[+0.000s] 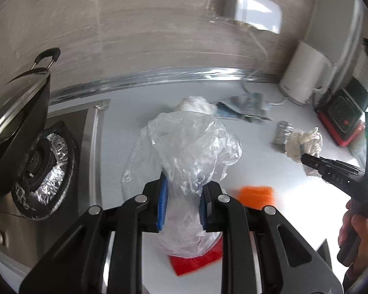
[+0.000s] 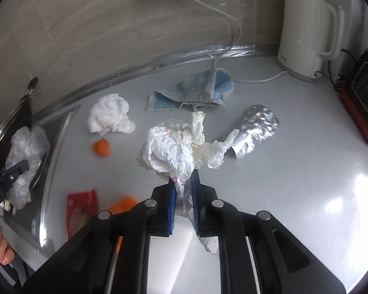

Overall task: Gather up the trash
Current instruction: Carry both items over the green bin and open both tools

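My left gripper (image 1: 182, 196) is shut on a clear crumpled plastic bag (image 1: 184, 147), held above the white counter (image 1: 257, 171). The bag also shows at the left of the right wrist view (image 2: 27, 152). My right gripper (image 2: 183, 191) is shut on a wad of crumpled white paper (image 2: 174, 147), lifted over the counter; it shows in the left wrist view (image 1: 304, 143) too. On the counter lie a white tissue wad (image 2: 109, 114), crumpled foil (image 2: 256, 127), an orange peel piece (image 2: 101, 147), another orange piece (image 2: 124, 204) and a red wrapper (image 2: 81, 210).
A gas stove with foil-lined burner (image 1: 44, 171) and a black wok (image 1: 17, 127) stand at left. A blue-grey cloth (image 2: 196, 90), a white kettle (image 2: 306, 31) with its cord, and a red-black appliance (image 2: 363, 95) stand at the back right, by the wall.
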{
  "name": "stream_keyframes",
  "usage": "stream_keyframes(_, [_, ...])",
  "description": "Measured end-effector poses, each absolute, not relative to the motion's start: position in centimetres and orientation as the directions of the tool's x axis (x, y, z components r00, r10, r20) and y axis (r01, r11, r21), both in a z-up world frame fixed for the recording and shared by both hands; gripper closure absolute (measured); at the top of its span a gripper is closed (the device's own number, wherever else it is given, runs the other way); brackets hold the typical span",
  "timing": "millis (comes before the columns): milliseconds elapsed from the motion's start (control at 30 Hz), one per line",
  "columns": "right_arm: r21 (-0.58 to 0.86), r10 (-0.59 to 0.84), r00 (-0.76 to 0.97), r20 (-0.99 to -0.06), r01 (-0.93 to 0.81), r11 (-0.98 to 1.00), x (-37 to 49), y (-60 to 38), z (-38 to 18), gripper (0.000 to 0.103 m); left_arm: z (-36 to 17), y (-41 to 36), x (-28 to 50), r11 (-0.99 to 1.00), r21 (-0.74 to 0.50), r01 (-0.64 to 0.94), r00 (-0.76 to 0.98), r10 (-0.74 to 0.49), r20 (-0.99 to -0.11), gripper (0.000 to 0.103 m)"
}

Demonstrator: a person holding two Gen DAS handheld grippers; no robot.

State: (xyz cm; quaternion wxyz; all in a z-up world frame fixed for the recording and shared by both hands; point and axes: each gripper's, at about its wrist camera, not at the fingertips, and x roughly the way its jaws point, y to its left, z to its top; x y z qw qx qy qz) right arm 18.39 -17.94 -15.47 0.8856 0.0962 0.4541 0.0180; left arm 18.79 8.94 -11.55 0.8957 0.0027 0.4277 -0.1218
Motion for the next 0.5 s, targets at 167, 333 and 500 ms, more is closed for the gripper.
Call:
stream_keyframes(167, [0.184, 0.115, 0.606, -0.787, 0.052, 0.981, 13.4, -18.4, -13.9, 0.091, -10.3, 7.1, 14.8, 0.96, -0.103, 0.259, 0.602, -0.244, -0.76, 0.082])
stream_keyframes(333, [0.174, 0.103, 0.624, -0.775, 0.054, 0.983, 8.2, -19.1, -12.3, 0.091, -9.5, 5.4, 10.7, 0.951, -0.121, 0.283, 0.587, -0.272, -0.763, 0.082])
stream_keyframes(500, [0.172, 0.102, 0.636, -0.765, 0.05, 0.984, 3.2, -19.7, -11.1, 0.091, -9.0, 3.7, 6.4, 0.943, -0.1, 0.317, 0.585, -0.278, -0.762, 0.082])
